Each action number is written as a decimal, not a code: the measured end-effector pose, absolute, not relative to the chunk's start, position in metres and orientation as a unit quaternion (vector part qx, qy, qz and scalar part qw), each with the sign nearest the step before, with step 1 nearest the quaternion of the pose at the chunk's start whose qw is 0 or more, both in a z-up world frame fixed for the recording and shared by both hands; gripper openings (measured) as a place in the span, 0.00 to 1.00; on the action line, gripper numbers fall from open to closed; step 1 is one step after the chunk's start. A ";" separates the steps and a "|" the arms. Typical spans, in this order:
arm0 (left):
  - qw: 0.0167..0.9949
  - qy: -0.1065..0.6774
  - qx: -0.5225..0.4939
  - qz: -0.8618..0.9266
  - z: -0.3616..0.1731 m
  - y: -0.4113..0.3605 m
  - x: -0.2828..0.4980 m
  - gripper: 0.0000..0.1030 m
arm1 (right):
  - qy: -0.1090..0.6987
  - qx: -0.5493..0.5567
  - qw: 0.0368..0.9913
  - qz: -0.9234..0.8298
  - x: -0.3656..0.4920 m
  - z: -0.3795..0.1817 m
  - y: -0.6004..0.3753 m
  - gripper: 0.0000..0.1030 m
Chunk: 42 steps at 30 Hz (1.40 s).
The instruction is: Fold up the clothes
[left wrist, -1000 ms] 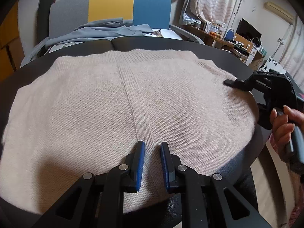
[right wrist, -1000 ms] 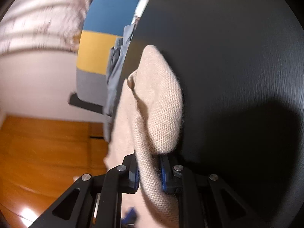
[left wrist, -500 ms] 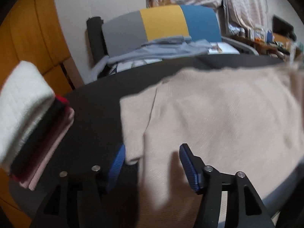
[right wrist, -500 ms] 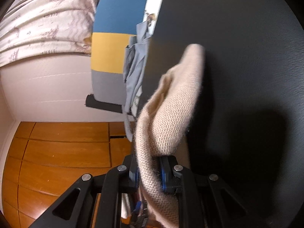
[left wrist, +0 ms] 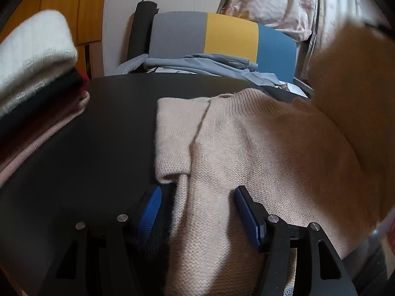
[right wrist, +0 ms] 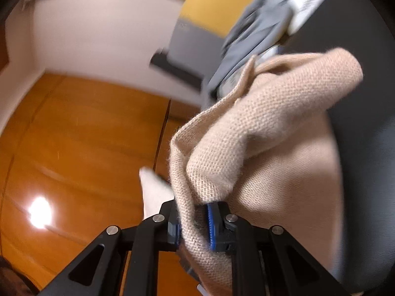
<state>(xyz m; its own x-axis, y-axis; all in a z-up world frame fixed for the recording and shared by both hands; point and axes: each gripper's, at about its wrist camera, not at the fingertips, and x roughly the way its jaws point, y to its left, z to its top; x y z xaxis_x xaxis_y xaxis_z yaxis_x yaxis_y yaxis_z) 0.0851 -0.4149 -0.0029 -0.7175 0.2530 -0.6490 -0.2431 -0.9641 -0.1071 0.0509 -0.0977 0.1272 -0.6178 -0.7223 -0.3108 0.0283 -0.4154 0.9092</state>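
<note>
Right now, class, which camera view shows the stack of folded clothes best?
The left wrist view: the stack of folded clothes sits at the table's left edge, white on top. The right wrist view shows only a blurred pale patch that may be it.

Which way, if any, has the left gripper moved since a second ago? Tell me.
Yes. The left gripper has slid left along the beige sweater, from its middle seam to its left edge; the striped chair now sits right of centre.

I see a beige knit sweater (left wrist: 259,148) on the black desk (left wrist: 103,128). At the desk's left edge, the folded stack (left wrist: 32,79) runs white, black, red, pink. Behind stands a grey, yellow and blue chair (left wrist: 222,37) with grey-blue cloth (left wrist: 209,64). My gripper pads (left wrist: 150,209) are blue.
</note>
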 end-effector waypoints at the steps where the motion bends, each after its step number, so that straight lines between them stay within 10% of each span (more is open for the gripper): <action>1: 0.132 -0.003 -0.349 0.928 -0.002 -0.413 0.086 0.61 | -0.468 0.372 0.254 -0.760 0.044 0.123 -0.119 0.14; 10: 0.146 -0.021 -0.346 0.927 -0.003 -0.417 0.082 0.61 | -0.245 0.518 0.179 -0.800 -0.003 0.040 -0.266 0.21; 20: 0.188 -0.044 -0.342 0.920 0.003 -0.437 0.102 0.69 | -0.280 0.487 0.239 -0.792 0.022 0.071 -0.264 0.30; 30: 0.195 -0.232 -0.369 0.878 0.021 -0.494 0.124 0.80 | -0.278 0.399 0.159 -0.859 0.094 0.062 -0.191 0.28; 42: 0.225 -0.139 -0.421 0.867 0.041 -0.442 0.104 0.98 | -0.068 0.435 0.309 -0.843 0.122 0.035 -0.272 0.28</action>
<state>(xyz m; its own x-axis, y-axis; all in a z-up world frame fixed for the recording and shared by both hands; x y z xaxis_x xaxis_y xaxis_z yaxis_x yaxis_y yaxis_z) 0.1036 -0.4424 0.0412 -0.5436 0.5075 -0.6685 -0.2729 -0.8601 -0.4310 0.1222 -0.2722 0.0348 -0.4300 -0.5801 -0.6918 0.4613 -0.7999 0.3839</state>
